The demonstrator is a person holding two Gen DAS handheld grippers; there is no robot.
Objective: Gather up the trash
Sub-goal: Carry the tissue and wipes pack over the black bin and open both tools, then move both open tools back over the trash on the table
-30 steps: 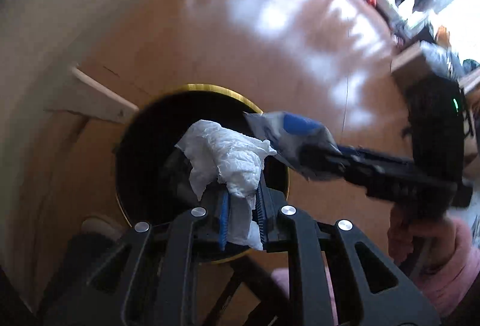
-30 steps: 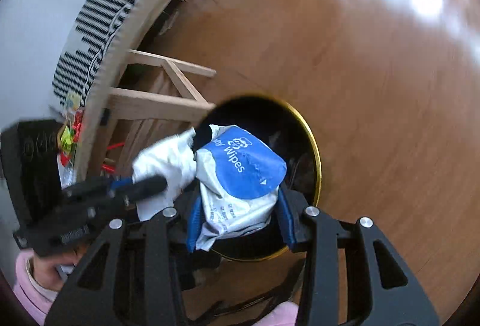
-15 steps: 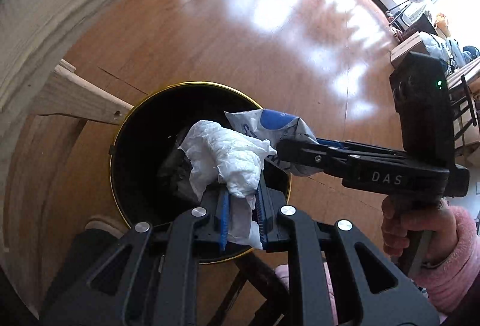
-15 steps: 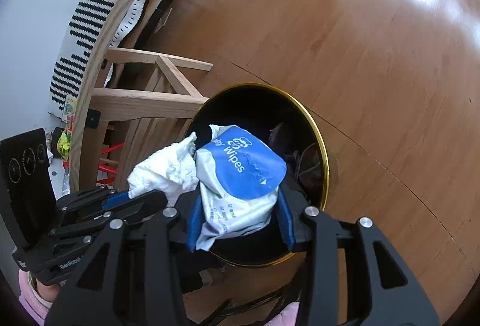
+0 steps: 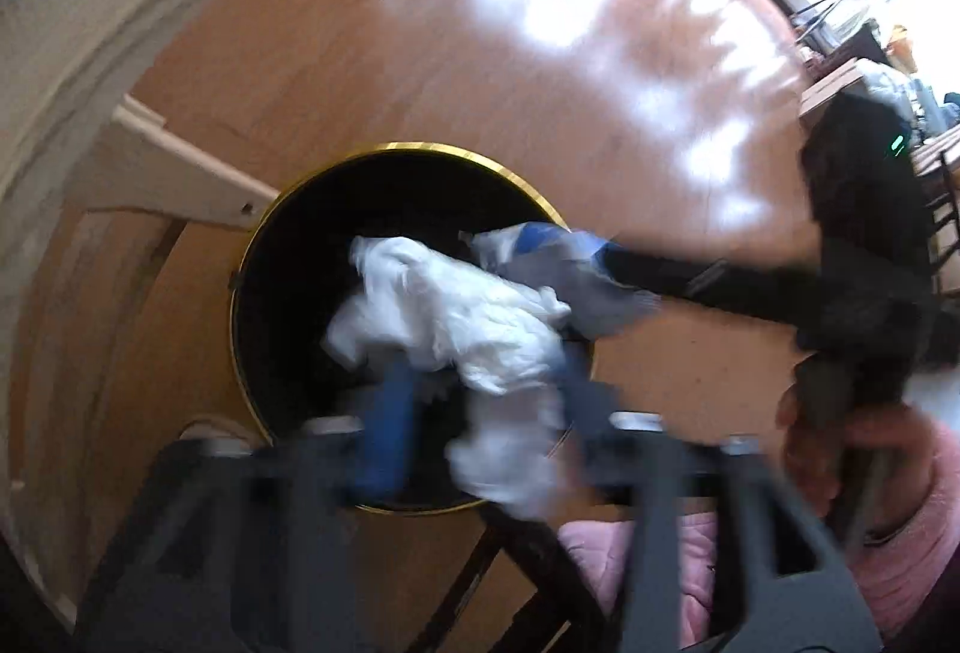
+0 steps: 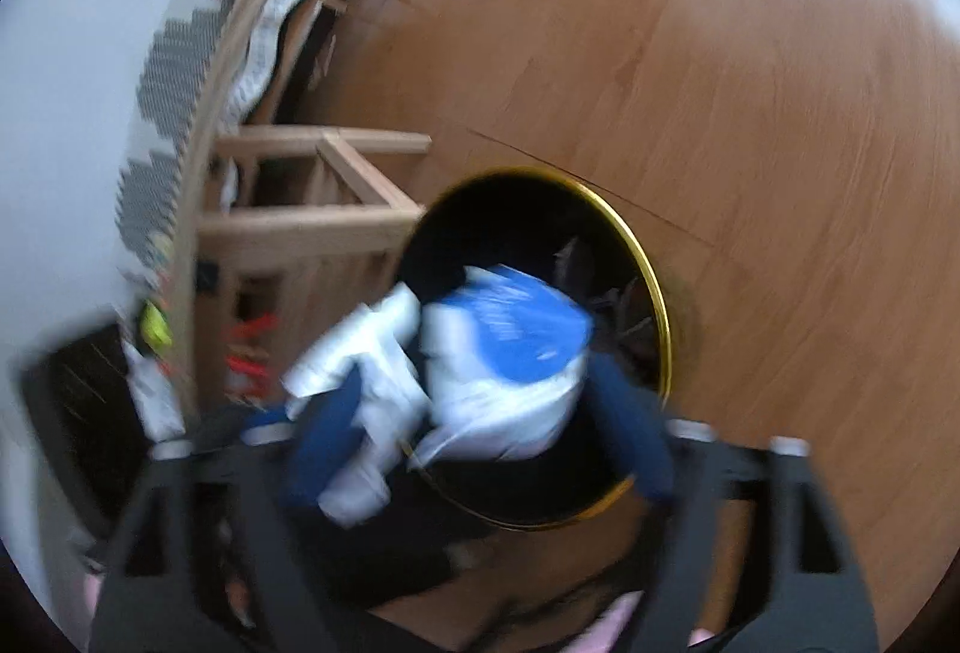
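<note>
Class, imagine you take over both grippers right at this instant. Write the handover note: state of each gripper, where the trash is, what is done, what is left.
Left gripper: jaws spread, crumpled white tissue loose between them, over the bin.
Right gripper: jaws wide, blue-and-white wipes pack between them above the bin mouth.
Views are blurred; whether either piece is falling is unclear.
Done: both pieces brought over the black, gold-rimmed bin.
Left: confirm both drop inside, then pull the grippers clear.

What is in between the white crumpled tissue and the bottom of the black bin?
Nothing solid shows there. In the left wrist view the white tissue hangs over the black bin, with only dark hollow below; motion blur hides the bottom.
</note>
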